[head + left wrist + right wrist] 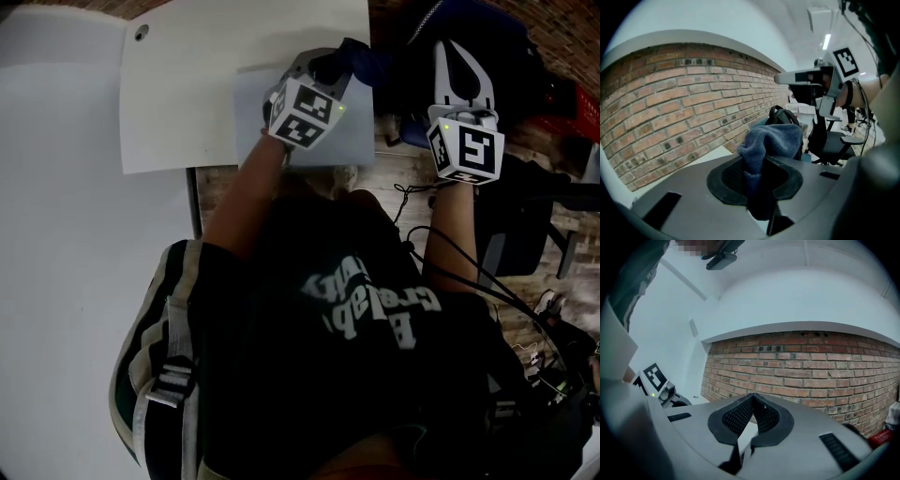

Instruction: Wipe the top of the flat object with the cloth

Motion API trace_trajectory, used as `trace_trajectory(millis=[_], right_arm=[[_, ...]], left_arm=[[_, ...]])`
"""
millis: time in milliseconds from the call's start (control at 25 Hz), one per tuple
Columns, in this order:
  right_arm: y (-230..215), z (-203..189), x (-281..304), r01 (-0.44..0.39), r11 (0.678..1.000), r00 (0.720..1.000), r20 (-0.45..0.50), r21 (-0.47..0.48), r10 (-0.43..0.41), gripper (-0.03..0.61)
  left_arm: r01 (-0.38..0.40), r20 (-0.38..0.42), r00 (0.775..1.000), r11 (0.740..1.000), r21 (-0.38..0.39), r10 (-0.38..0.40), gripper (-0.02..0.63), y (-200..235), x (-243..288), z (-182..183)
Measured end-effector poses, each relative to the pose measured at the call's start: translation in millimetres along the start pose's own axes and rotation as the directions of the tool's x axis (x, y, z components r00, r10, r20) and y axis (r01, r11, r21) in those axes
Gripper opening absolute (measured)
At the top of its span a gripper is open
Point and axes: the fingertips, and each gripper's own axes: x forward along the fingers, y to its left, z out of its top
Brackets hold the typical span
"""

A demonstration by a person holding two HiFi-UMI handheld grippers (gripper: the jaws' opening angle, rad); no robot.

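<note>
- Head view: L gripper [330,67] at upper centre, over the grey flat object [356,141], placed to wipe.
- Left gripper view: jaws pinch the cloth [772,140]; the bunch sticks out as a pad.
- R gripper [459,56] upper right, jaws pressed together, empty; prob. kept clear.

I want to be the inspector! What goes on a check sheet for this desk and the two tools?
Surface: white table with a white board on it.
Job's things: grey flat object at the board's near edge; blue cloth, bunched up.
Clutter: black backpack beyond the flat object.
Grippers: left tool shut on the cloth, over the flat object; contact cannot be told. Right tool shut, empty, off to the side.
Cables: black cables trail down near the right arm.
Surroundings: brick wall, office chair.
</note>
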Motion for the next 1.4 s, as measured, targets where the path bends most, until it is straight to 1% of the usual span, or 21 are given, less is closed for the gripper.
trace_trajectory(millis=[120,240,320,400,440,520,880,1040,1160,1400], right_arm=[[-3.0,-7.0,0.2,-0.003,1.000,1.000,-0.011,0.009,0.003,-0.006],[-4.0,-9.8,3.2,-0.001,1.000,1.000,-0.020,0.009,0.001,-0.006],[-4.1,-9.4,4.6,-0.003,1.000,1.000,-0.023,0.005,0.003,-0.006],[-5.2,-9.5,5.4,-0.006,1.000,1.000,-0.025,0.002,0.006,-0.006],[-6.3,-10.1,5.6,-0.007,1.000,1.000,-0.027,0.002,0.007,-0.006],[-8.2,-12.3,5.7,-0.009,1.000,0.999,-0.032,0.002,0.009,-0.006],[-6.5,-10.8,11.3,-0.023,1.000,0.999,-0.037,-0.013,0.022,-0.006],[1.2,-7.8,16.2,-0.041,0.999,0.999,-0.034,-0.024,0.040,-0.006],[7.6,-5.9,21.1,-0.054,0.998,0.998,-0.032,-0.025,0.053,-0.006],[23.9,-0.1,31.3,-0.086,0.996,0.996,-0.024,-0.021,0.085,-0.006]], left_arm=[[0.026,-0.070,0.997,1.000,-0.006,-0.026,0.071,-9.2,18.8,-17.6],[0.052,-0.136,0.989,0.998,-0.031,-0.055,0.071,-16.3,32.8,-39.6],[0.054,-0.194,0.979,0.998,-0.044,-0.061,0.071,-19.4,40.7,-58.0],[0.050,-0.258,0.964,0.997,-0.059,-0.063,0.071,-22.7,48.2,-77.3],[0.048,-0.276,0.959,0.996,-0.070,-0.066,0.071,-24.5,51.2,-83.9],[0.046,-0.281,0.957,0.996,-0.083,-0.067,0.071,-27.3,54.6,-88.0],[0.042,-0.279,0.958,0.994,-0.097,-0.068,0.071,-26.0,55.6,-87.3],[0.037,-0.284,0.957,0.994,-0.101,-0.064,0.071,-20.8,51.2,-89.2],[0.018,-0.287,0.957,0.994,-0.108,-0.049,0.071,-9.9,42.2,-95.7],[-0.047,-0.307,0.952,0.991,-0.128,0.006,0.071,20.3,14.5,-116.1]])
